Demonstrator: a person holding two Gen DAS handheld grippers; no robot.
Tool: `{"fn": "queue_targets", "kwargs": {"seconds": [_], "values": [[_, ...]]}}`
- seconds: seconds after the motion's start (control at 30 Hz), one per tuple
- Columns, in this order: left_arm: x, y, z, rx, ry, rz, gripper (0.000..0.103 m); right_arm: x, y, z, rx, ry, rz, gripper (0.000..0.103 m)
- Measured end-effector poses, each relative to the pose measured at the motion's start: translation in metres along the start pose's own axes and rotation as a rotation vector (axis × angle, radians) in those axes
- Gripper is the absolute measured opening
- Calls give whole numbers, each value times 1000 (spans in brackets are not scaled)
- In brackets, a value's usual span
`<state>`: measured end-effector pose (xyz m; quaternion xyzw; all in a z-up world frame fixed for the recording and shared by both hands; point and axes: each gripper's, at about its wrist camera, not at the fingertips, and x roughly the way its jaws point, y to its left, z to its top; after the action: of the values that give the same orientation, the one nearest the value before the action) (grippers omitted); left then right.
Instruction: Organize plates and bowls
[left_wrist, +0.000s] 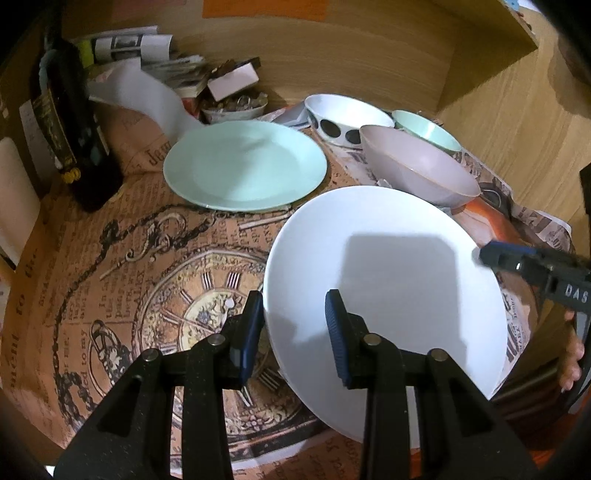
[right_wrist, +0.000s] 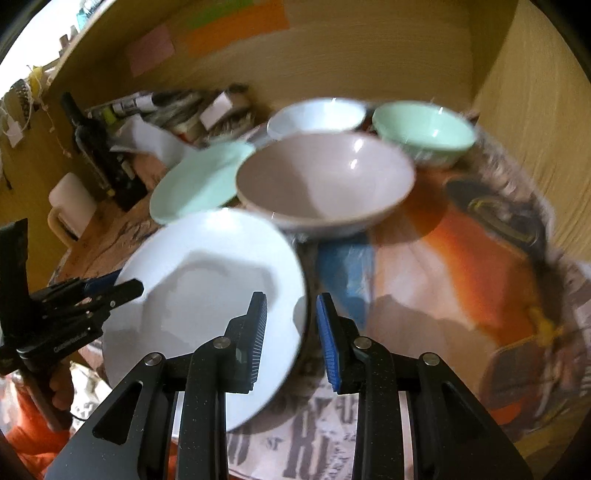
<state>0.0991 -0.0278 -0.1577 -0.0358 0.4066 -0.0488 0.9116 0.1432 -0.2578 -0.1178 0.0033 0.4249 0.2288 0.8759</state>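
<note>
The white plate (left_wrist: 388, 273) fills the lower right of the left wrist view, tilted, its left rim running between the two blue-padded fingers of the left gripper (left_wrist: 295, 332). One pad sits outside the rim over the printed cloth, the other lies over the plate's face; the jaws stand a little apart with the rim between them, but whether the pads actually press on it cannot be told. At the right edge of that view the right gripper (left_wrist: 491, 254) reaches the plate's opposite rim.

In the right wrist view the white plate (right_wrist: 207, 295) lies lower left of centre, and its right rim passes between the right gripper's (right_wrist: 290, 332) fingers in the same way (gap narrow, contact unclear, picture blurred). The left gripper (right_wrist: 122, 286) shows at the left edge, at the plate's far rim, with a hand (right_wrist: 61, 387) below it.

Just beyond the plate stands a pale pink bowl (left_wrist: 417, 166), empty. Behind it are a white bowl with black spots (left_wrist: 343, 118) and a mint green bowl (left_wrist: 424, 129), both showing nothing inside. A mint green plate (left_wrist: 243, 166), bare, lies flat at upper centre. Further back, a small dish (left_wrist: 236, 109) holds a heap of small things too blurred to name. A dark bottle (left_wrist: 70, 136) stands upright at upper left. Everything rests on a newspaper-print tablecloth (left_wrist: 147, 258) with a pocket-watch picture.
</note>
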Motion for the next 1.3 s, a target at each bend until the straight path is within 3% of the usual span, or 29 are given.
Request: {"fn": "queue_targets", "kwargs": {"seconds": [0.33, 0.37, 0.43, 0.57, 0.77, 0.93, 1.3], "values": [[-20, 4, 12, 5, -76, -7, 36, -15, 17, 19, -42, -89, 10, 26], [-24, 5, 15, 5, -86, -3, 38, -14, 22, 23, -56, -96, 12, 26], [-30, 7, 19, 7, -111, 12, 50, -14, 26, 29, -72, -107, 18, 26], [-44, 15, 28, 7, -167, 35, 61, -12, 37, 44, -97, -139, 41, 41], [-54, 31, 45, -18, -228, 75, 80, -4, 56, 65, -170, -191, -3, 64], [-55, 52, 58, -54, -258, 119, 88, 13, 68, 91, -202, -173, 13, 64], [-25, 98, 84, -81, -218, 180, 91, 80, 87, 128, -265, -38, -17, 64]]}}
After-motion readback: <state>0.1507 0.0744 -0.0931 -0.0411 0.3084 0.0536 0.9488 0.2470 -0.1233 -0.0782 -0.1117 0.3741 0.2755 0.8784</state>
